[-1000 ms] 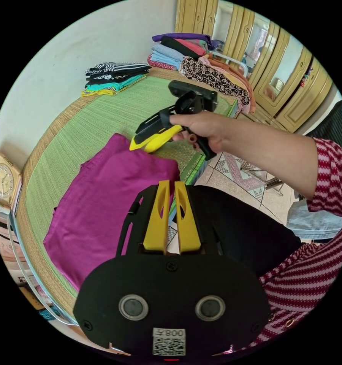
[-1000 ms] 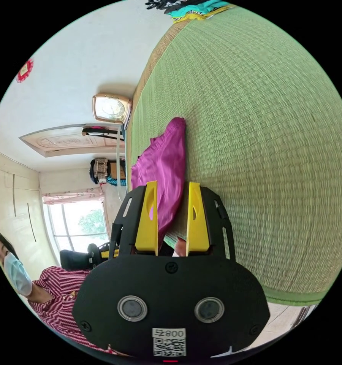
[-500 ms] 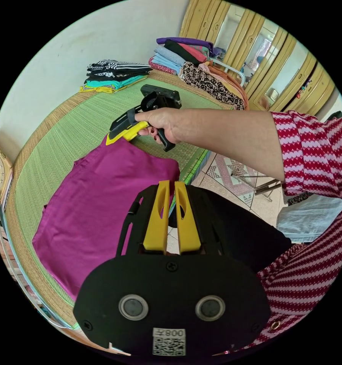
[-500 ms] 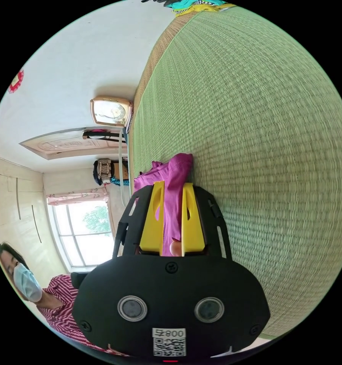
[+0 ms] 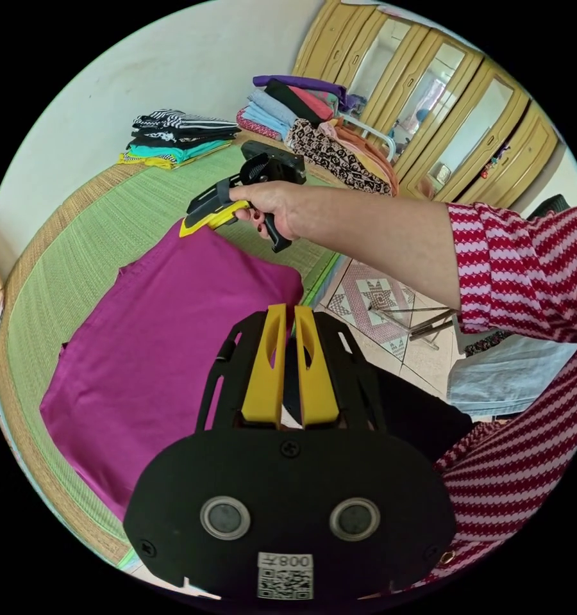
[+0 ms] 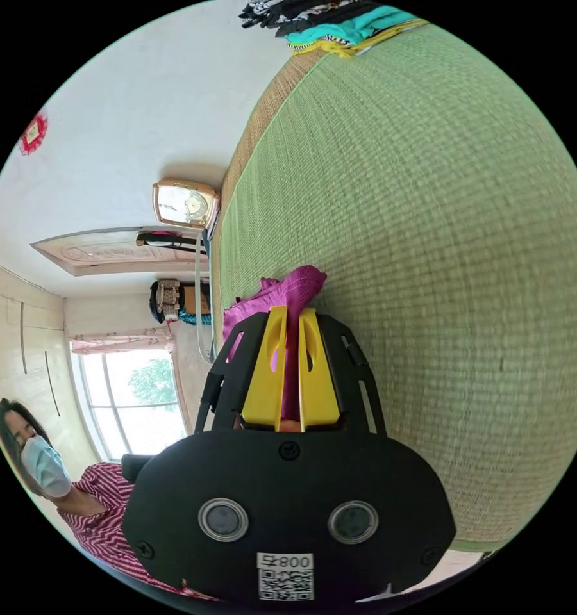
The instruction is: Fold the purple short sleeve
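Purple short sleeve (image 5: pixel 167 346) is spread on green mat (image 5: pixel 77 256); its far corner is pinched by right gripper (image 6: pixel 290 320). Left gripper (image 5: pixel 287 320) jaws are nearly closed w/ nothing between.

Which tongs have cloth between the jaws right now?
The right tongs: jaws closed on a corner of the purple shirt. The left tongs are closed on nothing, hovering near its front edge.

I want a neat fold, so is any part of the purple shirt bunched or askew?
Yes: the far corner of the purple shirt is pinched up in the right gripper, puckering; the rest lies flat on the green mat.
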A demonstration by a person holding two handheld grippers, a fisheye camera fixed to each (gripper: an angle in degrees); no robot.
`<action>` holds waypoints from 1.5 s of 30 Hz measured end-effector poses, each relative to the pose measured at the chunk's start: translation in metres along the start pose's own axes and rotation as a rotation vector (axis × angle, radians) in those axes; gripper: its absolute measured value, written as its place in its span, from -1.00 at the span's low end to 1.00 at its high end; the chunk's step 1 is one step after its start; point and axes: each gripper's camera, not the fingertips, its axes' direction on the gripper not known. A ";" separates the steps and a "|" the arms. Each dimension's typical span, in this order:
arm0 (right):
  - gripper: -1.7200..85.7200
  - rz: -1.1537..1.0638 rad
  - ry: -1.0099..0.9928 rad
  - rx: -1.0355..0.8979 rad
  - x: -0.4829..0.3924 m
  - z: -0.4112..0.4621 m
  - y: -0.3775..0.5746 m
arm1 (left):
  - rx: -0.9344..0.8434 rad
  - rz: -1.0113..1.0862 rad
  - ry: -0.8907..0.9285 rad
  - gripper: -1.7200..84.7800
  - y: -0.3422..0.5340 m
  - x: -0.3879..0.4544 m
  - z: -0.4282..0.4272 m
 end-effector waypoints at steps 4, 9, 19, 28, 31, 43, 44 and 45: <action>-0.91 0.005 0.005 0.026 0.002 -0.008 0.010 | 0.029 -0.007 0.017 -0.91 0.005 -0.007 -0.028; -0.91 -0.015 -0.025 0.044 -0.009 -0.002 0.018 | 0.083 -0.056 0.038 -0.91 0.027 -0.029 -0.082; -0.91 -0.130 -0.088 0.055 -0.079 0.043 0.034 | 0.239 -0.207 0.070 -0.91 0.103 -0.086 -0.214; -0.91 -0.226 -0.034 0.012 -0.149 0.145 0.043 | 0.347 -0.502 0.084 -0.91 0.219 -0.168 -0.325; -0.91 -0.232 -0.010 -0.028 -0.162 0.189 0.043 | 0.368 -0.609 0.109 -0.91 0.257 -0.196 -0.348; -0.91 -0.239 0.136 -0.142 -0.181 0.326 0.034 | 0.445 -0.909 0.228 -0.91 0.370 -0.282 -0.420; -0.91 -0.240 0.150 -0.150 -0.180 0.335 0.033 | 0.447 -0.926 0.239 -0.91 0.377 -0.288 -0.426; -0.91 -0.240 0.158 -0.154 -0.180 0.340 0.032 | 0.443 -0.941 0.246 -0.91 0.383 -0.293 -0.430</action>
